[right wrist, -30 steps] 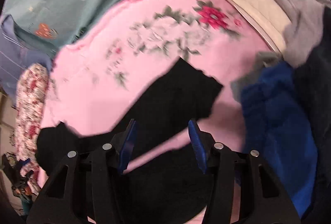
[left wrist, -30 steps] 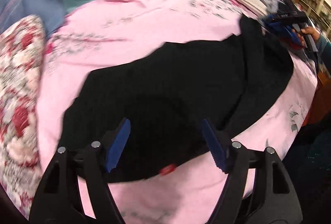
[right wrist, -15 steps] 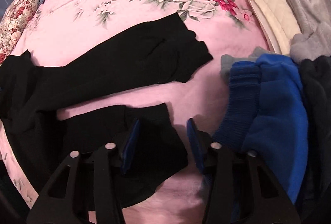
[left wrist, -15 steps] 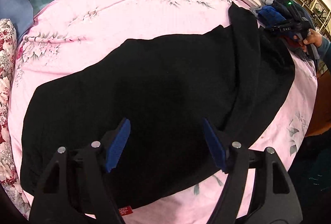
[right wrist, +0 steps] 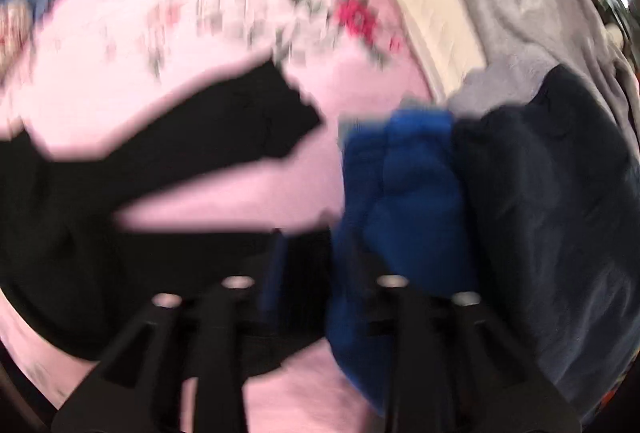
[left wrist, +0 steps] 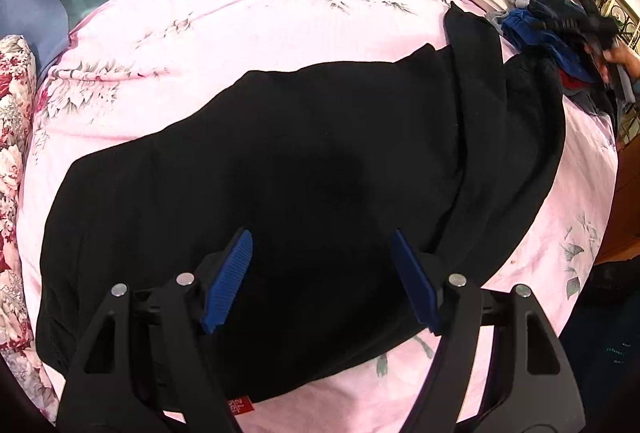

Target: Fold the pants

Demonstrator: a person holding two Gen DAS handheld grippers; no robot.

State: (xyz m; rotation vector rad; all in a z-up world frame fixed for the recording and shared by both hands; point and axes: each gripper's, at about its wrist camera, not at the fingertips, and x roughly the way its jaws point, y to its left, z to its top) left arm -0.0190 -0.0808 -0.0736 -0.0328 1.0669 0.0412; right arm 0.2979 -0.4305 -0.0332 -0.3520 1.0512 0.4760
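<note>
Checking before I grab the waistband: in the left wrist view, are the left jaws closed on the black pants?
No: the left gripper stands wide open above the black pants, its blue pads clear of the fabric.

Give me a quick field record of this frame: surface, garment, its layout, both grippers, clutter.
surface: pink floral sheet
garment: black pants, spread flat, not yet folded
legs: apart at the far end, pink sheet showing between them in the right wrist view
label: red tag at the pants' near edge
left gripper: open above the pants, nothing between the pads
right gripper: blurred; jaws just opened further, over a leg hem; grip unclear
clutter: blue garment, dark navy garment, grey garment piled beside the legs
</note>
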